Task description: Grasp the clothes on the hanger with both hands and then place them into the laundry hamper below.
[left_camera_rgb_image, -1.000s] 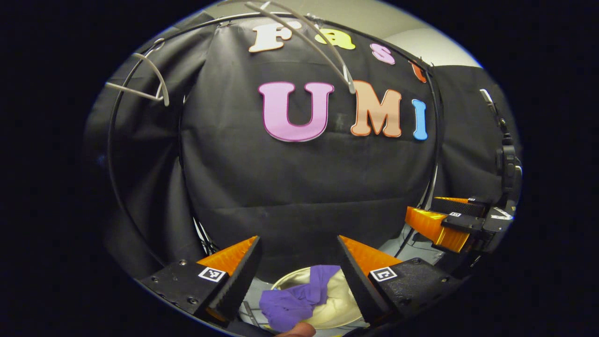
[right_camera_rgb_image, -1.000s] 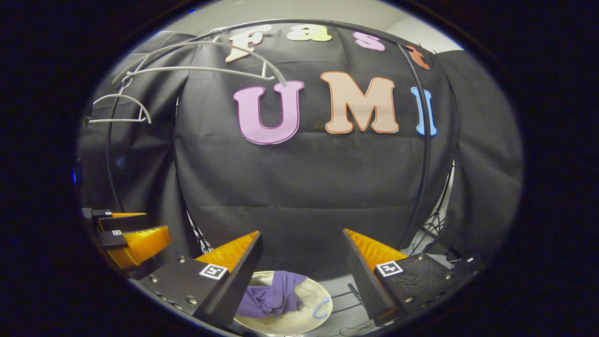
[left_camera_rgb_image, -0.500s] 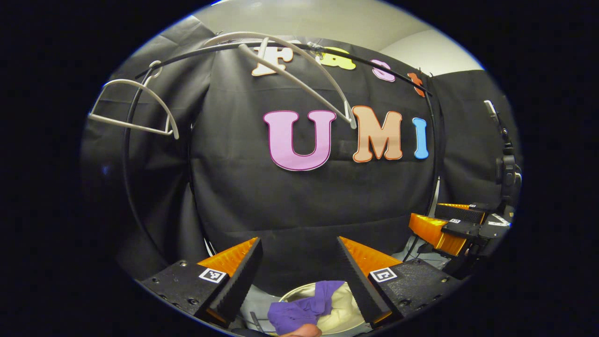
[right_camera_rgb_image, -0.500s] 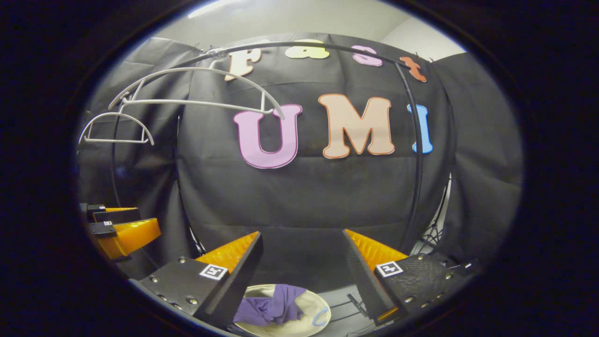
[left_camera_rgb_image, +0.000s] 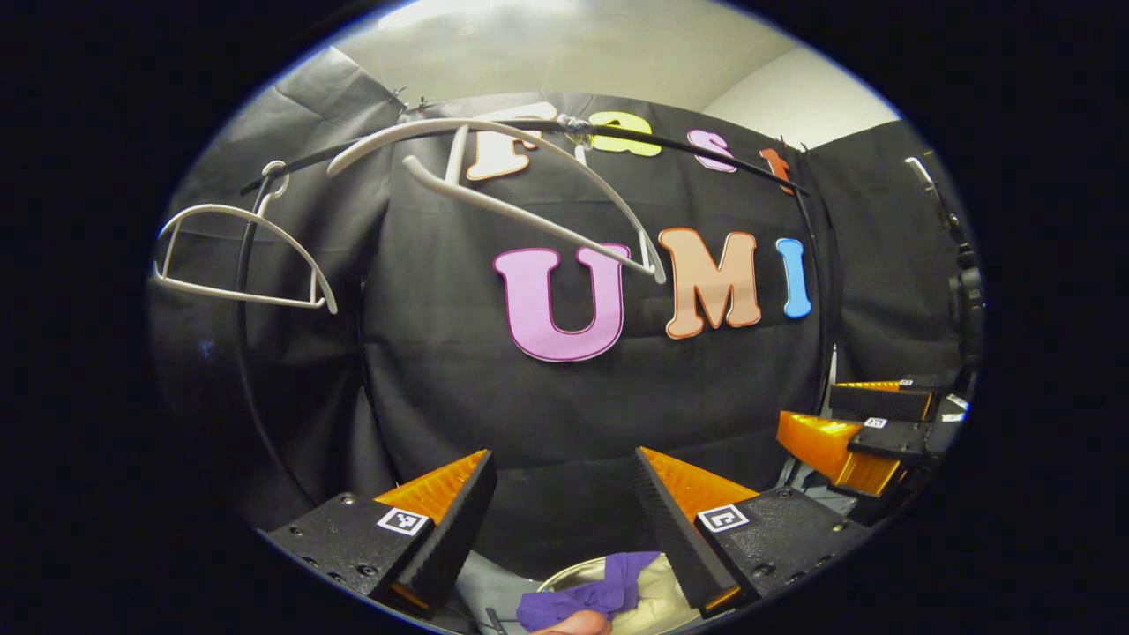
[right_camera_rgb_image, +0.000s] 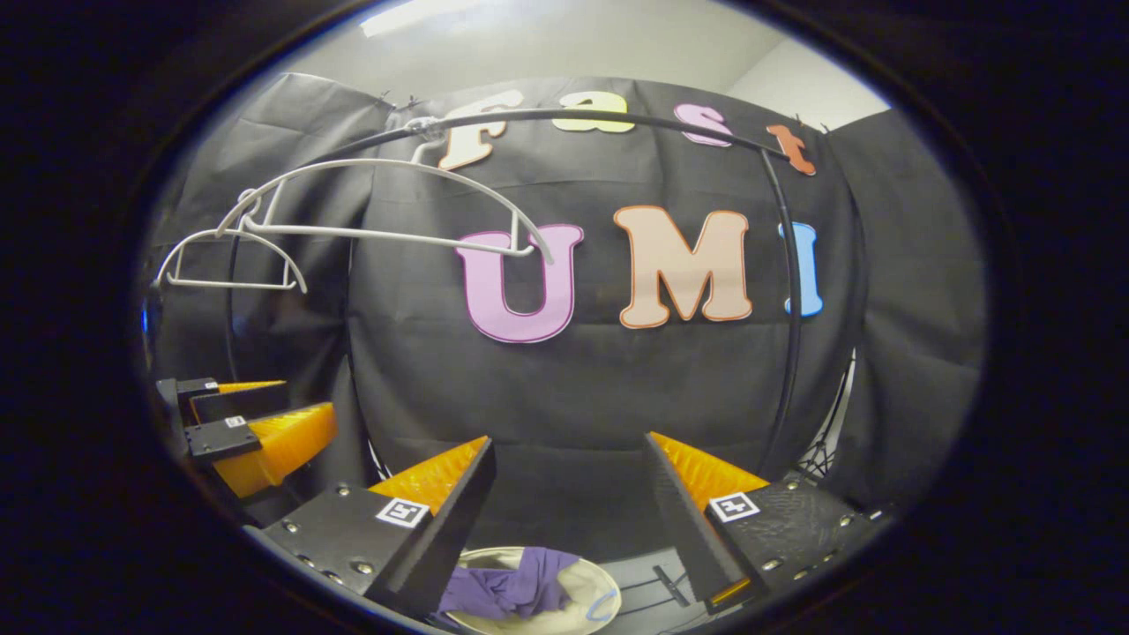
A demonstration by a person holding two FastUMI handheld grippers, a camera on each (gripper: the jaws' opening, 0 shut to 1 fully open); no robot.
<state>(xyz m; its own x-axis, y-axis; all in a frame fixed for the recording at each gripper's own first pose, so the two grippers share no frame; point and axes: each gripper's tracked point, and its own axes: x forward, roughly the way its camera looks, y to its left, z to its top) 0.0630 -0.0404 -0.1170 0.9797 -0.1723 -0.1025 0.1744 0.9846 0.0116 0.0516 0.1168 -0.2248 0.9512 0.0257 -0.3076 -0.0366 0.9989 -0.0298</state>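
Purple garment (right_camera_rgb_image: 507, 589) lies crumpled inside the cream laundry hamper (right_camera_rgb_image: 589, 584), low in the right gripper view; its edge hangs over the rim in the left gripper view, as far as the crop allows. Two white hangers (left_camera_rgb_image: 494, 190) hang bare on the black rail (right_camera_rgb_image: 617, 117), the near one tilted. Left gripper (left_camera_rgb_image: 564, 503): fingers spread wide, nothing between them. Right gripper (right_camera_rgb_image: 569, 494): fingers equally wide apart, holding nothing. Both sit above the hamper, near each other.
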